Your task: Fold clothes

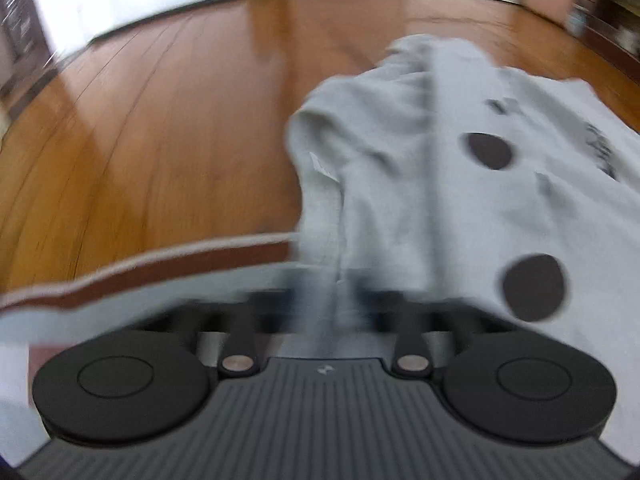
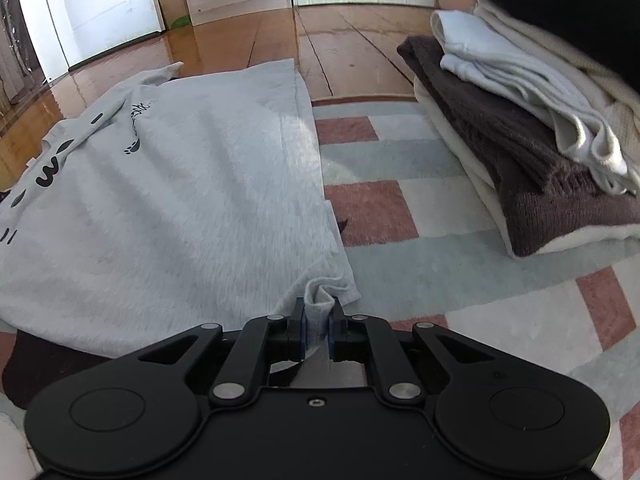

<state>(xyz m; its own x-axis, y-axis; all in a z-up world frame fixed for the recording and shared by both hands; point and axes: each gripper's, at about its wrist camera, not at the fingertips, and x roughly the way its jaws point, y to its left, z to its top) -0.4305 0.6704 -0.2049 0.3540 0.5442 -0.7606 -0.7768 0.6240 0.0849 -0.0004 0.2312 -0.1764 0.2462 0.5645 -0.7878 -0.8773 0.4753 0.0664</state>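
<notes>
Wooden floor (image 2: pixel 352 52) — checked rug (image 2: pixel 400 208) (grey shirt (image 2: pixel 180 200), folded pile (image 2: pixel 520 152)).

A black "w"-shaped mark shows on the grey shirt (image 2: pixel 168 184); its small script is unreadable

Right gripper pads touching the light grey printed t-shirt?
Touching. The right wrist view shows the right gripper with its pads pinched on a bunched corner of the light grey printed t-shirt.
</notes>
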